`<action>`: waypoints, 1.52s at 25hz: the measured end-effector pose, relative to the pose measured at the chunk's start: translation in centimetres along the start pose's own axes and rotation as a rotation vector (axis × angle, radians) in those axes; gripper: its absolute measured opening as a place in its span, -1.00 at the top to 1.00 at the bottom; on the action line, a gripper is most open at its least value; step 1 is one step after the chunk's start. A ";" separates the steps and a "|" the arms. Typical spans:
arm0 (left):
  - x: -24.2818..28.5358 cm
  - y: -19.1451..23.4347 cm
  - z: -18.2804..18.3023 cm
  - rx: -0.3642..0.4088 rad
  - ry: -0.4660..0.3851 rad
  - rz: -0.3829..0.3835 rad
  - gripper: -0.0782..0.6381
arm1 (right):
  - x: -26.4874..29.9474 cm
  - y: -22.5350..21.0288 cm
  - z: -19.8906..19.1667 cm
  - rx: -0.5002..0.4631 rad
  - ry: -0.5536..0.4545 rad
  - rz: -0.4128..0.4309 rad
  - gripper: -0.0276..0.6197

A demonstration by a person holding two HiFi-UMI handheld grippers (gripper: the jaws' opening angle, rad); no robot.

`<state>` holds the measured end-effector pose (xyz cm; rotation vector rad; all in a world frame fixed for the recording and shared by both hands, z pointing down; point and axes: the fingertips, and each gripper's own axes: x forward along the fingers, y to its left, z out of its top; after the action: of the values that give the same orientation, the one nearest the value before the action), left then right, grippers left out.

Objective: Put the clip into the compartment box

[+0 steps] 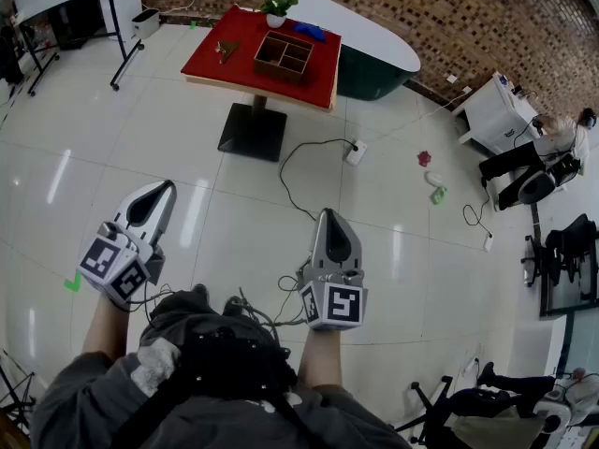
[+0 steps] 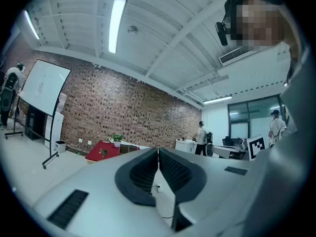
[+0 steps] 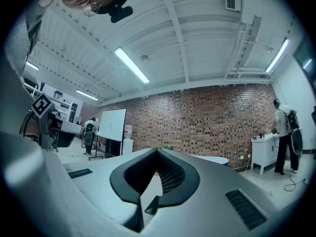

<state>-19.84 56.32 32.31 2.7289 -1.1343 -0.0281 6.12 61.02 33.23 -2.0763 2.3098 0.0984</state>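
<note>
The red table (image 1: 211, 59) stands far ahead across the tiled floor. On it sits the brown compartment box (image 1: 284, 56), with a small dark clip (image 1: 226, 50) to its left. In the left gripper view the table (image 2: 95, 153), the clip (image 2: 102, 151) and the box (image 2: 128, 148) show small in the distance. My left gripper (image 1: 168, 186) (image 2: 158, 150) is shut and empty, held low at the left. Beside it, my right gripper (image 1: 328, 213) (image 3: 157, 151) also has its jaws together with nothing in them. Both are well short of the table.
A potted plant (image 1: 278, 7) and a blue object (image 1: 309, 33) sit at the table's far edge, by a white oval table (image 1: 379, 37). A cable and socket block (image 1: 356, 152) lie on the floor ahead. A whiteboard stand (image 1: 122, 26) is at the left, a seated person (image 1: 533, 162) at the right.
</note>
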 end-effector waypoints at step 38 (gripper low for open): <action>36.7 35.8 1.2 -0.051 0.098 -0.077 0.66 | 46.0 -7.4 -5.4 -0.054 0.040 -0.167 0.86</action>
<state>-19.05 5.52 39.47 2.6958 -0.9889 0.0647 8.62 14.24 35.37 -2.3074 2.1676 0.1173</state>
